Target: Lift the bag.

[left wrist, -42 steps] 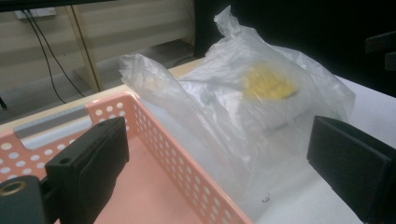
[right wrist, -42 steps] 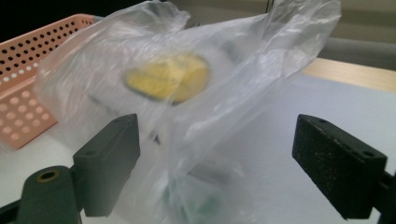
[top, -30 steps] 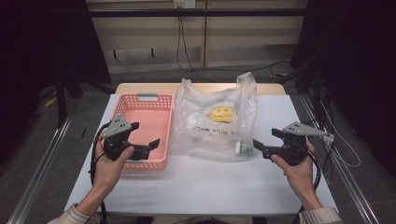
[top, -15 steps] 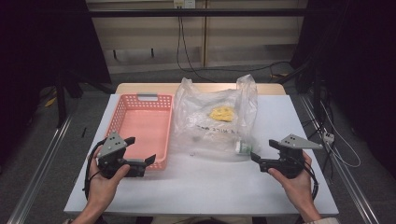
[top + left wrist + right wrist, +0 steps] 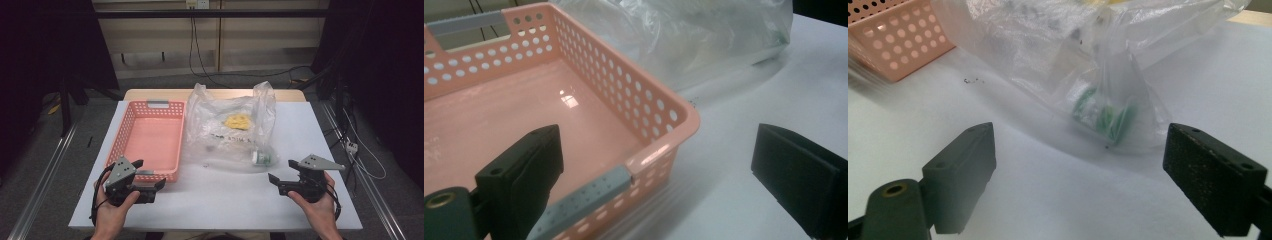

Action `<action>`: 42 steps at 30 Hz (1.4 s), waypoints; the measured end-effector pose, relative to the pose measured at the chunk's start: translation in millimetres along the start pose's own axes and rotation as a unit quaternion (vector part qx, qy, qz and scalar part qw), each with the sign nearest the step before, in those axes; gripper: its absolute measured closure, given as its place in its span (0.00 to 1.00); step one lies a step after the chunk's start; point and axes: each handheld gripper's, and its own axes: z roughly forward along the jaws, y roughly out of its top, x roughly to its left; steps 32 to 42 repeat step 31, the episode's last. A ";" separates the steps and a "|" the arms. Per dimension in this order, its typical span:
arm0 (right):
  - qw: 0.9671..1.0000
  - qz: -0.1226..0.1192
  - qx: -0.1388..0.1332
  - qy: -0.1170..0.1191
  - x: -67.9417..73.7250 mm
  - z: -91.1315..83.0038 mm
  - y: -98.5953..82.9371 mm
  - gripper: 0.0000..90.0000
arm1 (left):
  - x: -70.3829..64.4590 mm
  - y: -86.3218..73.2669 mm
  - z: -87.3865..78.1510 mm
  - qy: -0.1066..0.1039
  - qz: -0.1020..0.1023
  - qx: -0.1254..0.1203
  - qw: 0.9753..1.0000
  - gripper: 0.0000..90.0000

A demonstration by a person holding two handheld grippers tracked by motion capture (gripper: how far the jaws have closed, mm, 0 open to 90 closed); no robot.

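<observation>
High view: left gripper (image 5: pixel 150 184) and right gripper (image 5: pixel 281 181) gape empty at the tabletop's near edge; the plastic bag (image 5: pixel 230 125) looks limp, slippery, best pinched at its bunched top.

Overhead light falls on the white surface (image 5: pixel 220 200); the room around it is dark. Shadows under things are soft and short. The pink basket (image 5: pixel 574 125) floor carries a small bright glare spot. The plastic bag (image 5: pixel 1088 60) looks hazy, with blown highlights. In both gripper views the near black jaws are slightly blurred, and the basket corner smears at the frame edge.
</observation>
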 end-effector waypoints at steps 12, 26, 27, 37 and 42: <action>1.000 0.021 -0.006 -0.011 -6.6 -3.5 -18.2 0.16 | -5.7 -19.4 -4.1 0.004 -0.001 -0.010 1.000 0.07; 0.999 0.026 -0.006 -0.022 -10.3 -4.1 -25.6 0.15 | 5.2 -29.8 -15.0 0.019 -0.020 -0.048 0.998 0.07; 0.999 0.028 -0.007 -0.021 -10.5 -3.9 -25.3 0.15 | 5.0 -29.8 -14.5 0.020 -0.023 -0.048 0.998 0.07; 0.999 0.027 -0.005 -0.020 -10.8 -1.9 -24.7 0.15 | 6.7 -29.8 -15.9 0.024 -0.029 -0.052 0.998 0.07; 0.999 0.027 -0.005 -0.020 -10.8 -1.9 -24.7 0.15 | 6.7 -29.8 -15.9 0.024 -0.029 -0.052 0.998 0.07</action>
